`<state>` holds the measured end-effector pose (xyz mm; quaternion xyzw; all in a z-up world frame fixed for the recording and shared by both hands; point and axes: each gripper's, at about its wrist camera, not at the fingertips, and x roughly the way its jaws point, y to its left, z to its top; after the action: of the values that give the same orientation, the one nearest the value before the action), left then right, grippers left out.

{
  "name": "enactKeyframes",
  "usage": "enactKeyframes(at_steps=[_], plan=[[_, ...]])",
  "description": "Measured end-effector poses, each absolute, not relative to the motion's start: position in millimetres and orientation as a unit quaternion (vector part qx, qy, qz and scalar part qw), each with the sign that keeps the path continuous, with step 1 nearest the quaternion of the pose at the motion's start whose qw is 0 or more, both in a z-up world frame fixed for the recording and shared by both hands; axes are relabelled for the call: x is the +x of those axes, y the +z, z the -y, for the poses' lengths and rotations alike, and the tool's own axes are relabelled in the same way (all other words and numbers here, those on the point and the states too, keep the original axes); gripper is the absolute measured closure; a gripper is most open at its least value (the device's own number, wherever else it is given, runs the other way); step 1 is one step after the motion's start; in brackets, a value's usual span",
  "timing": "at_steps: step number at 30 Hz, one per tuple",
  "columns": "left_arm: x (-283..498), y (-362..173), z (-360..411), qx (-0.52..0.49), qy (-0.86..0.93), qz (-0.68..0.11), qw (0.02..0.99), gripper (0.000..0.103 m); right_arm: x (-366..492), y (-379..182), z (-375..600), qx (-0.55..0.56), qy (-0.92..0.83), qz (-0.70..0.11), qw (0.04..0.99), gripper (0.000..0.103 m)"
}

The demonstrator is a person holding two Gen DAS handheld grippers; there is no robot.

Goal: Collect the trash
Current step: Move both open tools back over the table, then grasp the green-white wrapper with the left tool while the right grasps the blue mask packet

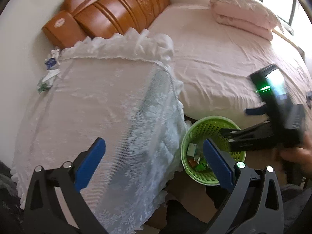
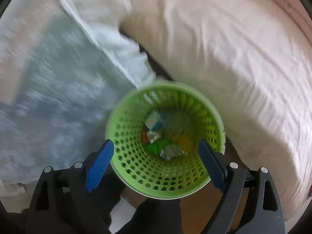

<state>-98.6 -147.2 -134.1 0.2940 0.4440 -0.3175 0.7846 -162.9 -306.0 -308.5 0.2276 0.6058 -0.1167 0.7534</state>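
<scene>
**Dropping trash into the green basket**

Left wrist view: the left gripper [image 1: 154, 163] is hanging with fingers spread wide and empty; crumpled wrappers [image 1: 48, 72] are lying at left of frame on the lace-covered counter [image 1: 97, 101].

Right wrist view: the right gripper [image 2: 156, 163] is hovering, fingers wide apart and empty, over the basket [image 2: 134, 171] at lower centre. Releases work best centred above its rim.

We've got our left gripper [image 1: 154, 161] wide open with nothing in it, over the lace-covered nightstand [image 1: 93, 105]. Crumpled wrappers [image 1: 48, 72] sit along its far edge by the wall. The right gripper [image 1: 237, 122] hangs over the green basket [image 1: 192, 136], already holding scraps.
</scene>
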Motion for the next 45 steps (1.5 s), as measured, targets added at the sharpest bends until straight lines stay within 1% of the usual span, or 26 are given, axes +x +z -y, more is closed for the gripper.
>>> enactKeyframes(at_steps=[1, 4, 5, 8, 13, 18, 22, 27, 31, 35, 39, 43, 45], plan=[[-94.5, -129.8, 143.8, 0.287, -0.314, -0.443, 0.789, 0.007, -163.5, -283.7, 303.2, 0.220, -0.117, -0.588, 0.769, 0.013], [-83.0, -119.3, 134.2, 0.271, -0.303, -0.439, 0.801, 0.007, -160.2, -230.7, 295.8, 0.185, -0.125, -0.548, 0.806, 0.002], [-79.4, -116.1, 130.9, 0.266, -0.300, -0.438, 0.804, 0.007, -159.0, -208.2, 291.0, 0.170, -0.122, -0.533, 0.820, 0.002], [-69.3, -107.8, 122.1, 0.258, -0.291, -0.433, 0.813, 0.007, -150.2, -172.3, 285.0, 0.152, -0.112, -0.513, 0.837, 0.002], [-54.7, -98.2, 112.3, 0.241, -0.276, -0.432, 0.824, 0.007, -135.6, -130.2, 275.2, 0.140, -0.103, -0.483, 0.858, 0.002], [-37.5, -93.8, 103.7, 0.227, -0.262, -0.435, 0.831, 0.007, -117.9, -111.1, 261.2, 0.137, -0.096, -0.463, 0.871, 0.002], [-10.9, -85.1, 98.6, 0.225, -0.247, -0.422, 0.842, 0.007, -97.4, -92.8, 253.9, 0.119, -0.099, -0.445, 0.882, 0.002], [43.2, -71.8, 94.6, 0.223, -0.222, -0.399, 0.861, 0.007, -62.1, -61.9, 246.5, 0.116, -0.083, -0.409, 0.901, 0.002], [103.3, -70.6, 82.8, 0.199, -0.193, -0.398, 0.875, 0.007, -22.6, -38.8, 239.7, 0.107, -0.076, -0.385, 0.914, 0.002], [167.4, -83.9, 66.8, 0.184, -0.150, -0.404, 0.883, 0.007, 11.3, -29.2, 233.6, 0.108, -0.069, -0.376, 0.918, 0.002], [227.5, -105.9, 53.2, 0.153, -0.114, -0.423, 0.886, 0.007, 41.6, -34.1, 228.2, 0.107, -0.067, -0.383, 0.915, 0.002], [265.2, -128.8, 50.9, 0.132, -0.097, -0.443, 0.881, 0.007, 65.9, -47.9, 223.2, 0.125, -0.058, -0.394, 0.909, 0.002], [277.8, -139.8, 54.8, 0.137, -0.091, -0.449, 0.878, 0.007, 73.1, -54.3, 221.0, 0.133, -0.055, -0.398, 0.906, 0.002]])
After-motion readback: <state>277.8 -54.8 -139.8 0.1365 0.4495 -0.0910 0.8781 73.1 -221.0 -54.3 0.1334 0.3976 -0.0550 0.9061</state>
